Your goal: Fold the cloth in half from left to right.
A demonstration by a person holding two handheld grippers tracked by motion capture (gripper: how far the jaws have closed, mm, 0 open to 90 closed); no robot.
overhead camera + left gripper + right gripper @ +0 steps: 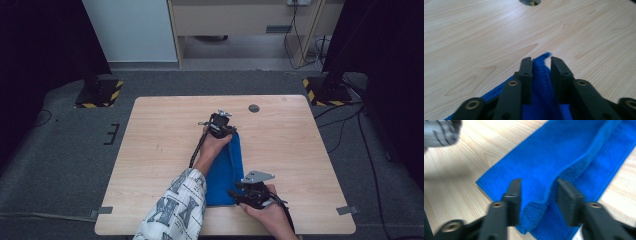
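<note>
The left tool (pixel 223 131) reaches far across the counter (pixel 160 145), forearm outstretched, its jaws slightly parted with the far corner of the blue towel (pixel 226 170) loose between them. The right tool (pixel 250 192) sits near the counter's front edge, jaws apart astride the towel's raised near corner.

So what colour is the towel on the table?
The towel is bright blue, clearest in the right gripper view.

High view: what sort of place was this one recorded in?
Probably a lab or office set up for recording. A light wooden table stands on grey carpet, stand bases marked with yellow-black hazard tape flank it, and cables trail across the floor toward pale wooden furniture.
</note>
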